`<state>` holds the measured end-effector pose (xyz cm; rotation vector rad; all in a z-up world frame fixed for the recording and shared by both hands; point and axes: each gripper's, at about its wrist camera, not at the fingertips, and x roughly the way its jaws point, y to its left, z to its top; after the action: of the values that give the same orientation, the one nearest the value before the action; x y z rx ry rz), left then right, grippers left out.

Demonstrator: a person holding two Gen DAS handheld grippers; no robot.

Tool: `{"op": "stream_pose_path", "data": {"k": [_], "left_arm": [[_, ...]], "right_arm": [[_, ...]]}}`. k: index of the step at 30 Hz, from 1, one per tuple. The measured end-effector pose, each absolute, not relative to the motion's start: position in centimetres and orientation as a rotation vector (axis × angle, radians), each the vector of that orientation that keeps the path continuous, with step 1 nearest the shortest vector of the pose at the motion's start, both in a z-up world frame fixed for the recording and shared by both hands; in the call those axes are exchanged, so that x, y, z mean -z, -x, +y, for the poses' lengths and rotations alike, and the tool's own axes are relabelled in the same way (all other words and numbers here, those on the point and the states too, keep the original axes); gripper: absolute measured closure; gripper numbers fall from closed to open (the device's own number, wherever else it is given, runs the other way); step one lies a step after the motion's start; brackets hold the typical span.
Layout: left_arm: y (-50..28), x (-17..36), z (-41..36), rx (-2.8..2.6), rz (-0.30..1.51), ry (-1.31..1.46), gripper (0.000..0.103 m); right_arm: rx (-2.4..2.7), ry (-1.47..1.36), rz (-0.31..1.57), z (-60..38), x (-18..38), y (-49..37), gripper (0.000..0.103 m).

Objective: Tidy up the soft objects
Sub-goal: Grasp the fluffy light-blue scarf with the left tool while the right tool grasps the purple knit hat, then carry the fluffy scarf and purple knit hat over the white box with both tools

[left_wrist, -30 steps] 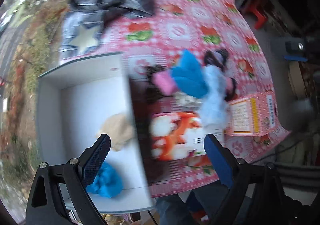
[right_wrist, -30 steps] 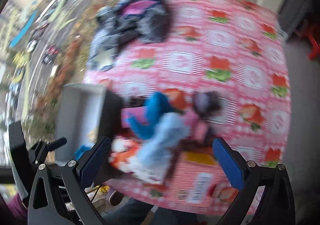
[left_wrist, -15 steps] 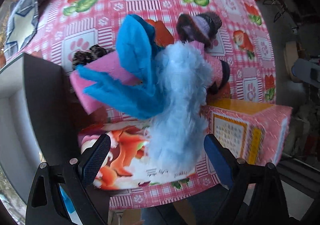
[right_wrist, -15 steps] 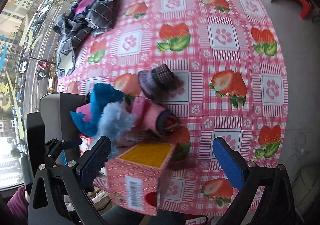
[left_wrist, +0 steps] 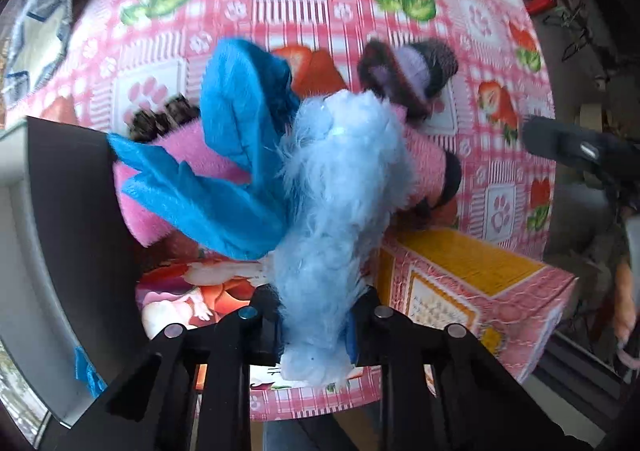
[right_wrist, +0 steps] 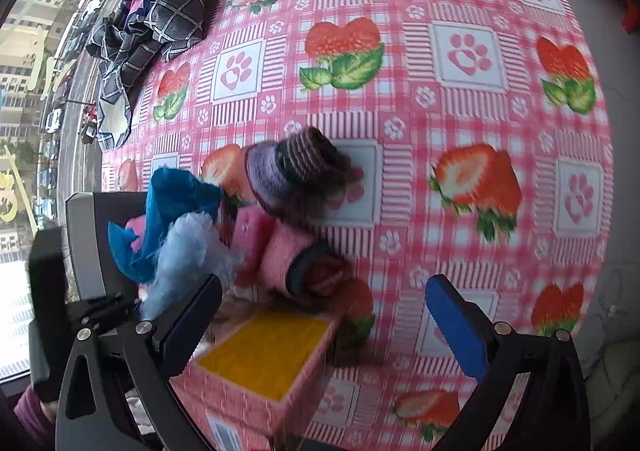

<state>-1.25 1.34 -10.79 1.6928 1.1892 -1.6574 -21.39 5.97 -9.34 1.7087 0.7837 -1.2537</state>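
A: The left claw [left_wrist: 316, 315] is squeezing the pale blue fluffy toy [left_wrist: 340, 211], right?
B: Yes, near the tabletop [right_wrist: 440, 99] edge, beside the pink box [right_wrist: 256, 375]. The right claw [right_wrist: 324, 331] is hanging open, holding nothing.

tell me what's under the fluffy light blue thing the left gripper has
Under the fluffy light blue piece lie a bright blue cloth, a pink plush piece and a cartoon-printed pack. Whatever lies directly beneath its middle is covered.
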Motion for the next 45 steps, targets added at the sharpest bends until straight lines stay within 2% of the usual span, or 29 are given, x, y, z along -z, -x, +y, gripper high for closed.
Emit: {"op": "stream_pose_path", "data": {"k": [13, 14, 15, 20, 36, 45], "left_arm": [[-0.1, 5.8, 1.9, 1.659, 1.090, -1.551, 0.079], [-0.1, 5.6, 2.1, 1.653, 1.069, -1.554, 0.079], [-0.2, 5.3, 2.2, 1.650, 1.050, -1.557, 0.079], [0.4, 4.3, 2.8, 1.666, 0.973, -1.567, 0.079], [0.0, 2.1, 5.0, 1.739, 0.813, -1.606, 0.079], [-2.0, 1.3, 6.3, 1.802, 0.760, -1.596, 0.079]], "right_arm": [[1.170, -1.607, 0.960, -1.4, 16.3, 18.3, 0.002], [1.163, -1.599, 0.981, -1.7, 16.8, 18.1, 0.018], [1.161, -1.597, 0.995, -1.8, 17.2, 18.0, 0.038], [1.156, -1.623, 0.973, -1.3, 17.6, 18.5, 0.046], [1.287, -1.699, 0.653, 7.0, 8.8, 24.5, 0.046], [1.359, -1.678, 0.628, 11.8, 4.6, 22.5, 0.046]]}}
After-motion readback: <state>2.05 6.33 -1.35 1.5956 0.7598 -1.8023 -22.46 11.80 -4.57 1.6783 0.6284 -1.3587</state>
